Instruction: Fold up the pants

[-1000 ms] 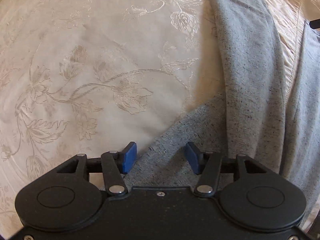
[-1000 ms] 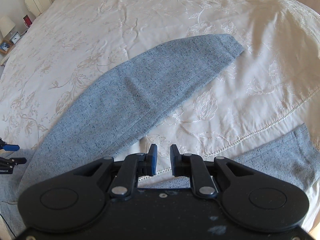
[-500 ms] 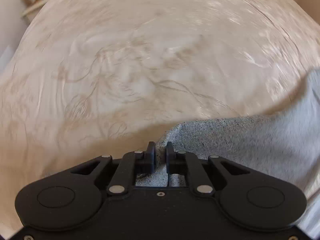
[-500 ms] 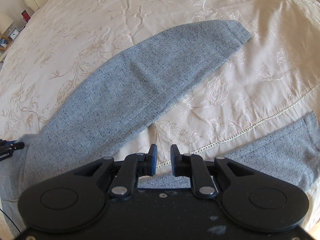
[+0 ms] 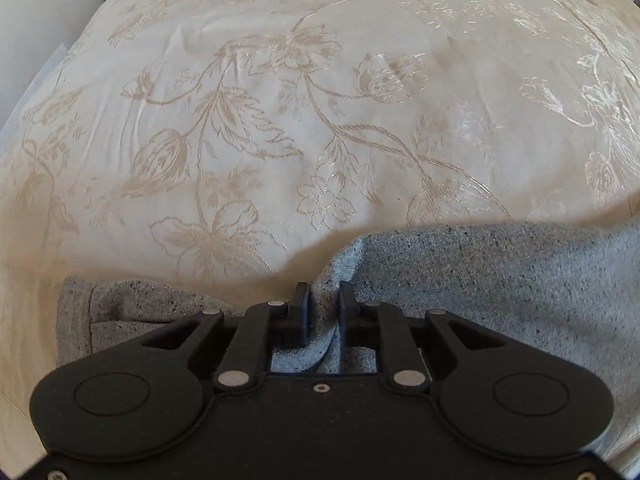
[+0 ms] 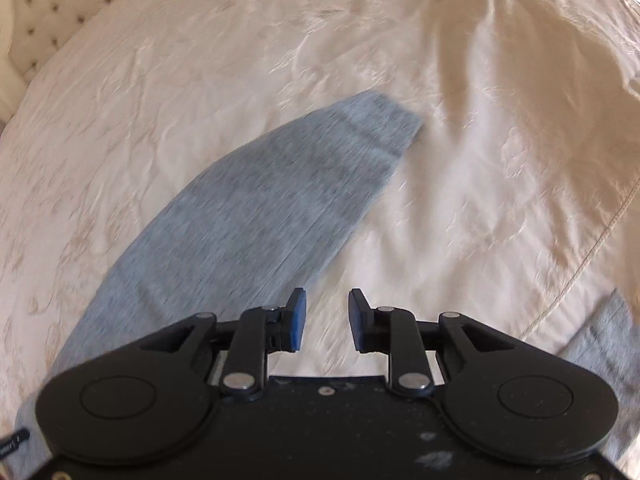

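Observation:
Grey flecked pants [image 5: 500, 280] lie on a cream embroidered bedspread [image 5: 280, 120]. In the left wrist view my left gripper [image 5: 323, 304] is shut on a bunched fold of the pants fabric, which rises between the fingers; more grey cloth lies folded at the lower left [image 5: 120, 308]. In the right wrist view my right gripper [image 6: 327, 320] stands partly open and empty above the bedspread [image 6: 480, 200]. One pant leg [image 6: 272, 208] stretches away from it to the upper right, motion-blurred. Part of the other leg [image 6: 608, 344] shows at the right edge.
A tufted headboard [image 6: 48, 12] stands at the far upper left in the right wrist view. A stitched hem line [image 6: 580, 272] crosses the bedspread at the right. The bed's left edge and a pale wall [image 5: 36, 40] show in the left wrist view.
My left gripper closed on the pants fabric and lifted and turned with it. My right gripper opened from nearly shut, released the fabric and moved; its view is now blurred.

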{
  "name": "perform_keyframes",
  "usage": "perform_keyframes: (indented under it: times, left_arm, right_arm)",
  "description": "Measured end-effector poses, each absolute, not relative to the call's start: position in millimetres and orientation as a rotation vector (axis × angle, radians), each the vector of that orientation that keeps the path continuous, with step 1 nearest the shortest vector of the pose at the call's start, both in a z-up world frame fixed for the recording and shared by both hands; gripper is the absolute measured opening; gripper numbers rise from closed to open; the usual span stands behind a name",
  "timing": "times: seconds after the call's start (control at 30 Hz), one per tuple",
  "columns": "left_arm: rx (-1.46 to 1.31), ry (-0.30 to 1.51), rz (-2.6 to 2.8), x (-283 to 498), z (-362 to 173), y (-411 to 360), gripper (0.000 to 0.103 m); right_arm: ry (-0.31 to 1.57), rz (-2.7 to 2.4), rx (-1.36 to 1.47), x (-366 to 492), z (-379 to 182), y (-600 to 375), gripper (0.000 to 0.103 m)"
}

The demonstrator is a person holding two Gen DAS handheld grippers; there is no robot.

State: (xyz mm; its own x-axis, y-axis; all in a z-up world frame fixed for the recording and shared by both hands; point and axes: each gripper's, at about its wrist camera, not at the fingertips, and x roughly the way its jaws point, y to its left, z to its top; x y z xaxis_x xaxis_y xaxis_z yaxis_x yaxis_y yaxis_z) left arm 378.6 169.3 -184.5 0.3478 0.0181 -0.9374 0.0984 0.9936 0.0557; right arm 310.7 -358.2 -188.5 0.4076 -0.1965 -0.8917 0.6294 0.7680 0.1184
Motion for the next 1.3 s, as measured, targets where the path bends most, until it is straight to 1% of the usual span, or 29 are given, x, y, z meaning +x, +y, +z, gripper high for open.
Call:
perform_keyframes:
  times: [0.07, 0.13, 0.27, 0.4, 0.5, 0.53, 0.57, 0.6, 0.73, 0.8, 0.87, 0.97, 1.0, 1.03, 1.07, 1.13, 1.17, 1.2, 1.3]
  left_arm:
    - [0.069, 1.236, -0.021, 379, -184, 172, 0.023]
    - [0.049, 1.248, -0.002, 381, -183, 174, 0.023]
    - [0.061, 1.255, 0.025, 385, -185, 171, 0.023]
    - [0.095, 1.259, 0.048, 386, -187, 160, 0.021]
    - [0.11, 1.262, 0.068, 386, -188, 156, 0.021]
    - [0.116, 1.262, 0.072, 386, -188, 155, 0.021]
    - [0.124, 1.263, 0.074, 386, -188, 154, 0.021]
    - [0.132, 1.264, 0.074, 386, -188, 154, 0.021]
    - [0.146, 1.277, 0.069, 388, -189, 151, 0.021]
    - [0.151, 1.282, 0.062, 388, -187, 151, 0.021]
    - [0.163, 1.282, 0.051, 388, -187, 151, 0.021]
    - [0.172, 1.284, 0.045, 388, -186, 150, 0.02]
    - [0.166, 1.283, 0.041, 388, -188, 151, 0.018]
    - [0.161, 1.283, 0.04, 389, -188, 151, 0.016]
    - [0.164, 1.282, 0.039, 388, -188, 150, 0.016]
    - [0.177, 1.278, 0.032, 387, -188, 148, 0.016]
    - [0.179, 1.276, 0.029, 387, -190, 148, 0.016]
    - [0.177, 1.275, 0.026, 387, -189, 148, 0.016]
    - [0.152, 1.28, 0.024, 387, -188, 151, 0.016]
  right_arm:
    - [0.997, -0.602, 0.519, 321, -193, -393, 0.026]
    - [0.955, -0.644, 0.592, 328, -199, -424, 0.03]
    - [0.921, -0.685, 0.756, 344, -224, -474, 0.032]
    - [0.905, -0.676, 0.885, 354, -244, -493, 0.032]
    - [0.859, -0.647, 0.933, 357, -250, -497, 0.031]
    - [0.845, -0.604, 0.95, 357, -251, -498, 0.024]
    - [0.856, -0.566, 0.955, 359, -253, -500, 0.012]
    - [0.874, -0.539, 0.934, 359, -251, -498, 0.004]
    - [0.919, -0.553, 0.651, 348, -219, -484, 0.003]
    - [0.984, -0.558, 0.484, 334, -204, -477, 0.003]
    - [1.057, -0.558, 0.378, 318, -201, -471, 0.003]
    - [1.176, -0.49, 0.373, 304, -214, -474, 0.006]
    - [1.178, -0.496, 0.37, 303, -213, -476, 0.009]
    - [1.155, -0.524, 0.364, 302, -205, -477, 0.014]
    - [1.098, -0.547, 0.356, 301, -192, -478, 0.017]
    - [0.993, -0.536, 0.35, 305, -171, -478, 0.025]
    - [0.967, -0.513, 0.356, 314, -165, -479, 0.028]
    - [0.97, -0.486, 0.375, 327, -163, -480, 0.03]
    - [1.033, -0.468, 0.458, 371, -171, -482, 0.03]
